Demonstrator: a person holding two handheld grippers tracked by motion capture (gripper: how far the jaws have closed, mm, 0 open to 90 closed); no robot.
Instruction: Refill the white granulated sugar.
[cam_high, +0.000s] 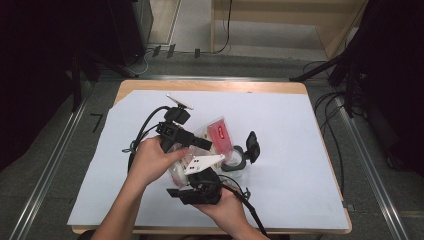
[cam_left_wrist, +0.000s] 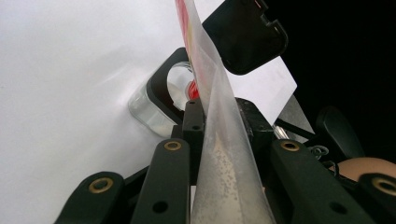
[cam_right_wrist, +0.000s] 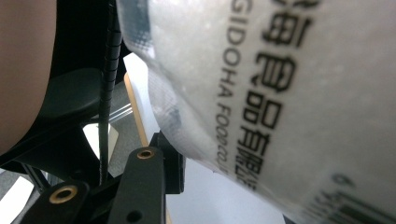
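The table (cam_high: 300, 165), covered by a white sheet, carried the work near the middle of its near edge. There the bag (cam_high: 218, 134) of white granules was held above the sheet, tilted toward a clear jar (cam_high: 235, 161) with its black lid hinged open. The left gripper (cam_left_wrist: 219, 116) had its jaws clamped on the bag's thin edge. The right gripper (cam_high: 197, 192) supported the bag's lower body; its jaw state could not be determined. For a clean pour, the bag's mouth should be aligned over the jar opening and raised gradually.
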